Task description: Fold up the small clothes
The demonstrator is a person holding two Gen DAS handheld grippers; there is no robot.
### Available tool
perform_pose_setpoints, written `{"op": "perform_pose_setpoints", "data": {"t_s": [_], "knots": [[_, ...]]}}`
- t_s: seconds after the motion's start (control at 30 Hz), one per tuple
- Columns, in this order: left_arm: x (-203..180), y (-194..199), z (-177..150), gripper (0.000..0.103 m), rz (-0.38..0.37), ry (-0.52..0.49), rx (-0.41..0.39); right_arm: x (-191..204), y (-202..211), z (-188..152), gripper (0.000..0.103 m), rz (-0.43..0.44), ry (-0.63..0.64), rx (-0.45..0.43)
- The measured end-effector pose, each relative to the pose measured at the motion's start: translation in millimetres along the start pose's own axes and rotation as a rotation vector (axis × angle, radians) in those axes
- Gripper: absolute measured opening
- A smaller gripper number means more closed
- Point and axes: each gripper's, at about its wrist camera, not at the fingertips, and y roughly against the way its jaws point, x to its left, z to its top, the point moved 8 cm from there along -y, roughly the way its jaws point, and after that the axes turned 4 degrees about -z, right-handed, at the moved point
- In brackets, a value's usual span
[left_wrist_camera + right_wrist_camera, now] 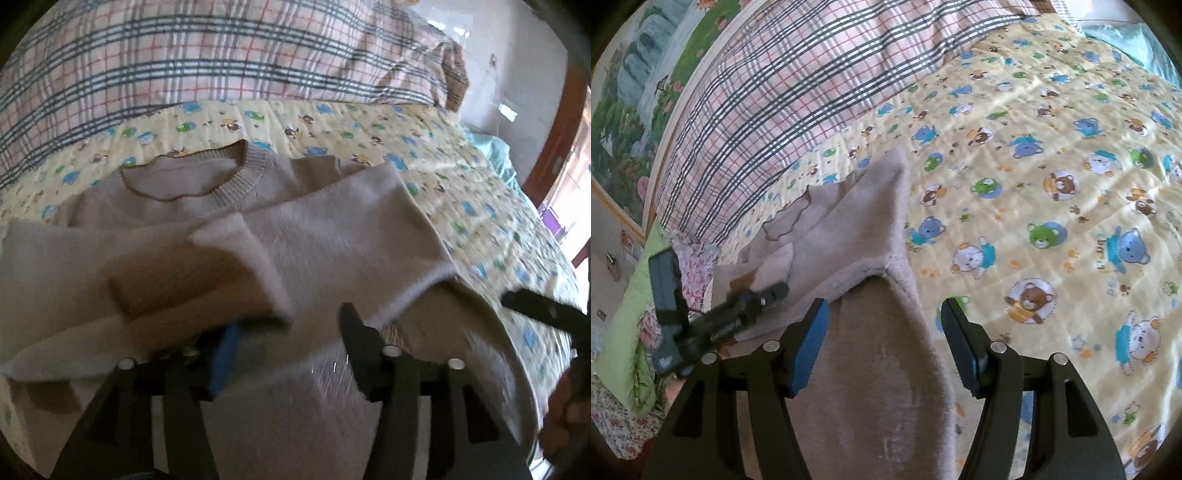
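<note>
A small beige knit sweater (303, 236) lies on a yellow bear-print bedspread (424, 147), ribbed neck (236, 177) at the far side, both sleeves folded across its body. My left gripper (288, 328) is open just above the sweater's near part; its left finger is partly hidden under a sleeve cuff. In the right wrist view the sweater (864, 258) runs away from me. My right gripper (882, 325) is open, its fingers either side of the sweater's right edge. The left gripper (738, 306) shows at the left of that view, the right gripper's finger (539, 310) at the right of the left view.
A plaid pink and grey pillow (207, 55) lies along the far side of the bedspread (1052, 184). A green and floral quilt (635, 325) lies at the left. A painted wall picture (631, 92) stands behind. A wooden door frame (554, 129) is at the right.
</note>
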Motion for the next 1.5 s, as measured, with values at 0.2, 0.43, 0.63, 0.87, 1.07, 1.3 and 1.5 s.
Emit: {"op": "perform_pose_setpoints", "data": {"t_s": [0.2,0.43,0.63,0.87,1.07,1.3,1.5], "knots": [[53,61,-47,0.065,0.051,0.056,-0.02,30,-19,-3,0.064,0.023,0.049,0.036],[186,105,-90,0.066,0.282,0.286,-0.023,91,-57,-3,0.072,0.052,0.17,0.069],[256,104,-108,0.066,0.339,0.46,0.004,158,-94,-27,0.074,-0.054,0.548,0.079],[263,85,-92,0.067,0.4,0.451,0.003,195,-123,-27,0.076,-0.256,0.863,-0.074],[262,85,-81,0.068,0.48,0.438,-0.011,162,-66,48,0.007,-0.066,0.407,-0.196],[247,85,-81,0.069,0.509,0.412,-0.019,43,-65,53,0.006,-0.013,0.012,-0.09],[257,94,-90,0.069,0.495,0.509,-0.036,36,-64,39,0.006,0.007,-0.002,-0.086]]}}
